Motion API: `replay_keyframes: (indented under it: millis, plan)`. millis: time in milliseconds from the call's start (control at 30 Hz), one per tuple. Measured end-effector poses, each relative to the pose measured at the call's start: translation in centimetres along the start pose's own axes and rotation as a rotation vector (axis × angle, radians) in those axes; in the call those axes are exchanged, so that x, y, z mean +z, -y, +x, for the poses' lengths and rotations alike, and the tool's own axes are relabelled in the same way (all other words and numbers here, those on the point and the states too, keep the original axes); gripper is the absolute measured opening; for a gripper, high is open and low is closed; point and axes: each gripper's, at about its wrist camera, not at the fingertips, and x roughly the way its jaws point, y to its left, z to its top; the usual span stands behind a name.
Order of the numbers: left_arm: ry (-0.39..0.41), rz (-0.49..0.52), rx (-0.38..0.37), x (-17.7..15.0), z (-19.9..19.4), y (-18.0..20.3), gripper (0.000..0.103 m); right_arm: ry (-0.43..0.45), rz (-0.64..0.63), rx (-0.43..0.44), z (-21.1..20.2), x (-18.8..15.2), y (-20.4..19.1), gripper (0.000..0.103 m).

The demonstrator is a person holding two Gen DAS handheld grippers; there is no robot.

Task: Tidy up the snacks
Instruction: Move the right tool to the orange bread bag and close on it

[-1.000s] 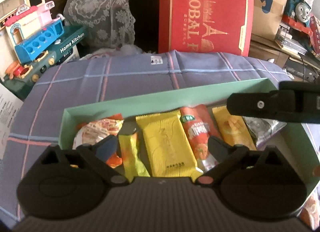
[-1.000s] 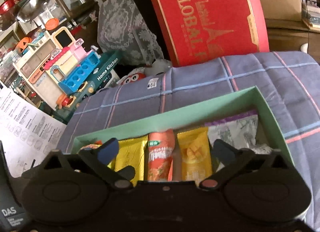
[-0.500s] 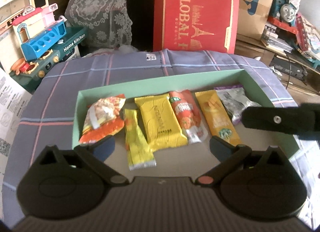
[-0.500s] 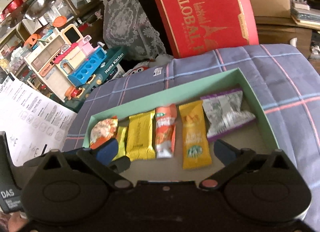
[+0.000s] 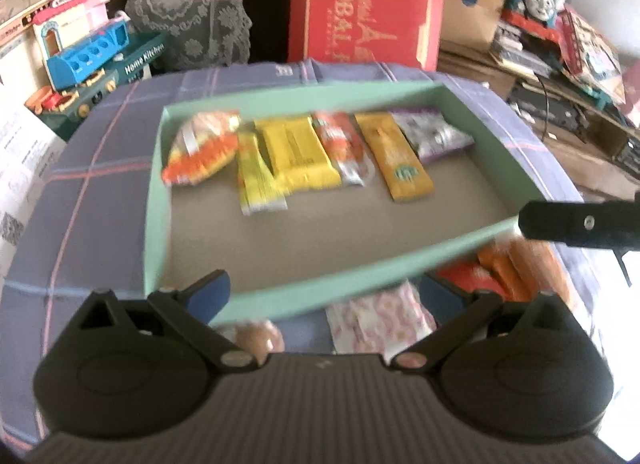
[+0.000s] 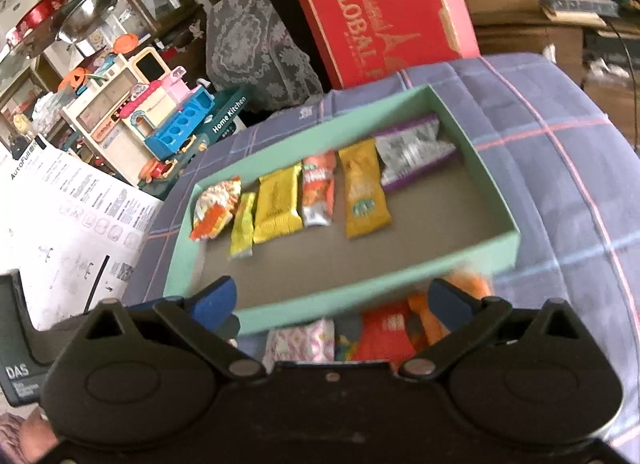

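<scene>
Snacks [image 6: 384, 336] below the right gripper's [image 6: 332, 304] wide, empty jaws look light, crinkly, slippery; pinch an edge. Left gripper [image 5: 324, 296] wide, empty.

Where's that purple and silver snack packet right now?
The purple packet lies inside the green box, far right of the row, beside the orange-yellow packet.

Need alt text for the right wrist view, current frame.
A shallow green box on a plaid cloth holds six snack packets in a row along its far side. More packets lie outside its near wall, between the open right tool's fingers.
</scene>
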Motion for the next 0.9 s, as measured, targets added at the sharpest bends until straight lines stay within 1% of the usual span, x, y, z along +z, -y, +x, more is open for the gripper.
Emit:
replay_keyframes:
  millis: [100,233,433,500,533,600,700,800,833,900]
  plan:
    - [-0.025,0.014,-0.019,-1.4,0.0,1.1,0.103,-0.007,-0.001,-0.029,-0.6,-1.1,0.9,0.103]
    - [-0.044,0.059,-0.027,-2.4,0.2,2.8,0.103,-0.019,0.017,-0.058,-1.3,-2.0,2.5,0.103]
    - [-0.077,0.107,-0.037,-2.8,1.5,5.6,0.103,-0.019,0.107,-0.058,-2.3,-2.8,6.2,0.103]
    - [-0.088,0.112,-0.042,-2.9,2.0,6.2,0.103,-0.013,0.114,-0.07,-2.4,-2.9,7.1,0.096]
    - [-0.095,0.112,-0.047,-2.9,2.2,6.4,0.103,-0.011,0.115,-0.075,-2.3,-3.0,7.5,0.096]
    - [-0.107,0.117,-0.05,-3.0,2.8,6.9,0.103,-0.006,0.114,-0.091,-2.0,-3.0,8.1,0.086]
    - [-0.096,0.126,-0.021,-2.7,3.3,6.9,0.103,-0.013,0.103,-0.104,-1.0,-3.1,8.5,0.073]
    - [-0.077,0.123,0.013,-2.5,3.8,6.0,0.103,-0.022,0.069,-0.119,0.1,-3.3,8.3,0.069]
    - [-0.078,0.115,0.019,-2.4,4.0,5.5,0.103,-0.023,0.057,-0.126,0.6,-3.4,8.1,0.069]
    - [-0.096,0.091,0.029,-2.2,4.5,4.3,0.103,-0.026,0.036,-0.132,1.2,-3.5,7.8,0.064]
